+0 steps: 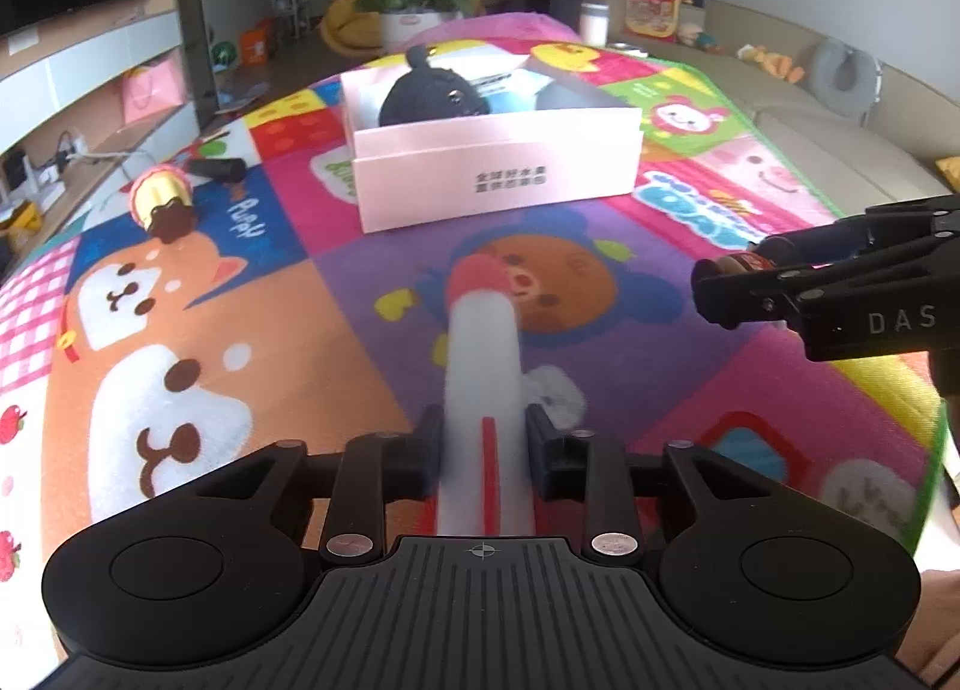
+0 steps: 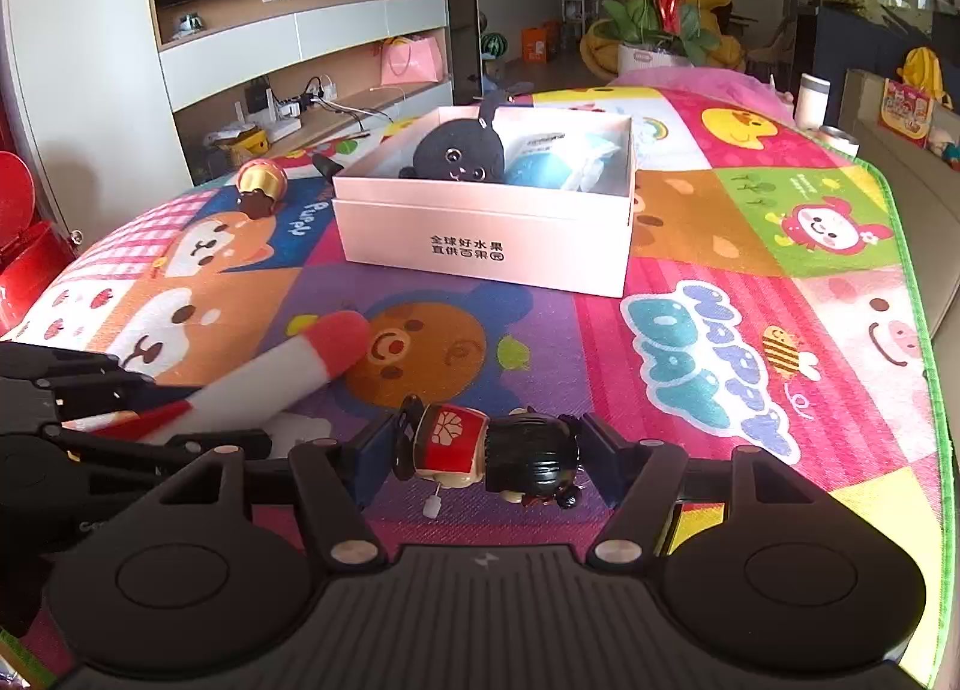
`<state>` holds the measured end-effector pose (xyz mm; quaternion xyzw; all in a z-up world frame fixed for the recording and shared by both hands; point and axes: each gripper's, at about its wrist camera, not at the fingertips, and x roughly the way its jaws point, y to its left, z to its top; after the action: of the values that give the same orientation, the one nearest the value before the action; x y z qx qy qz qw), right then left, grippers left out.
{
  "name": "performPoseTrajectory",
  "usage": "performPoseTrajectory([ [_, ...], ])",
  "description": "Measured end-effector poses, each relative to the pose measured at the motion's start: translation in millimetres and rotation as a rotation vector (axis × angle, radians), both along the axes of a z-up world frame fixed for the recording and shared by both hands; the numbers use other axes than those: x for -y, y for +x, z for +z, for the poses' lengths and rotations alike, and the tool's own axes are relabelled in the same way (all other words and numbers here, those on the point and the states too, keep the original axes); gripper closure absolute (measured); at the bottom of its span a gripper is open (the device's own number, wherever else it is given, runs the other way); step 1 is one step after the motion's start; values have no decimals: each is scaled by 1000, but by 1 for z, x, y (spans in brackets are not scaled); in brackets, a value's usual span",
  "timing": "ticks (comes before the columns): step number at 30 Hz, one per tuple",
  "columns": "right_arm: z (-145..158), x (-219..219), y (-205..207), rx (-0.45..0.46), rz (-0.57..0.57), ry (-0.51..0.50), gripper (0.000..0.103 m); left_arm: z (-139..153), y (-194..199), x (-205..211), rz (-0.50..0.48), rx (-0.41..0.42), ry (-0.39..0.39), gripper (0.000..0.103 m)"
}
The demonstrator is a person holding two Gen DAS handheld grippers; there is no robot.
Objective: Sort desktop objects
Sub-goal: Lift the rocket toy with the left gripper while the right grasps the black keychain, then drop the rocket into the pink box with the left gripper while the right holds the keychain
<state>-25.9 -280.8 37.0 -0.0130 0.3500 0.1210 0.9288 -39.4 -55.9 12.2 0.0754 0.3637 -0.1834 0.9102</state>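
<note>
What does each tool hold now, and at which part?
The left tool grips the white foam rocket near its red-finned tail. The right tool clamps the small doll figure lying sideways, by its two ends.

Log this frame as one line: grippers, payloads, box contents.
left gripper: shut on foam rocket | right gripper: shut on doll figurine | pink box: black plush, blue pouch
</note>
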Motion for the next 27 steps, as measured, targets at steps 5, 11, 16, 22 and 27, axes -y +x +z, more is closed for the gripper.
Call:
performPoseTrajectory([
  [5,14,6,-18,44,-3,17,37,19,-21,6,-9,65,23,71],
  [11,39,16,-40,128,-13,32,37,41,-41,15,-25,143,36,71],
  [16,64,29,-47,189,-24,69,37,68,-27,17,-10,193,-14,71],
  [22,79,38,-42,252,-35,102,37,121,40,41,-12,262,-123,71],
  [27,77,43,-19,247,-27,115,37,131,129,71,11,201,-212,71],
])
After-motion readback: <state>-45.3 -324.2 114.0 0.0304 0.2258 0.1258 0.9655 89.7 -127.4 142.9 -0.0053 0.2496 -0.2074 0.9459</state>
